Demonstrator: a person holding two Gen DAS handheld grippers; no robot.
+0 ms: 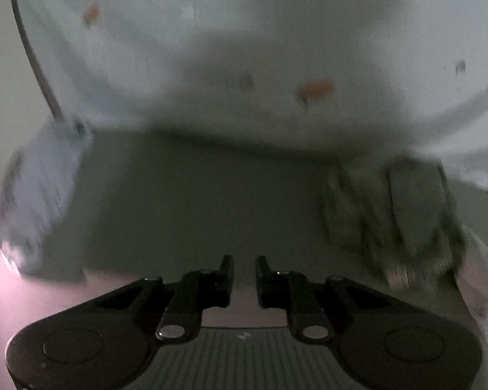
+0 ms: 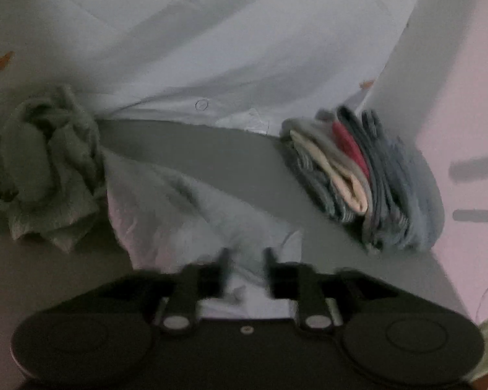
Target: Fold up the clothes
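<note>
Fingers of the right gripper (image 2: 245, 265) stand parted, a pale white garment (image 2: 185, 217) bunched between and just ahead of them; blur hides whether the pads touch cloth, so a grip is not confirmed. Fingers of the left gripper (image 1: 244, 271) show a narrow gap, nothing between them, over bare grey surface (image 1: 195, 195). Judged step: taking hold of the white garment's near edge to spread it flat. To do it well, the right fingers should close on a single layer at a corner or hem, not the heaped middle, and the left should take a matching corner so the cloth pulls taut evenly. The garment's long axis appears to run from the near right fingers away toward the upper left; which end is which cannot be told. Farther left lies a crumpled grey-green cloth (image 2: 48, 165), touching the garment's edge. Farther right stands a folded stack (image 2: 364, 178), well apart. Beyond hangs printed white fabric (image 2: 227, 48).
</note>
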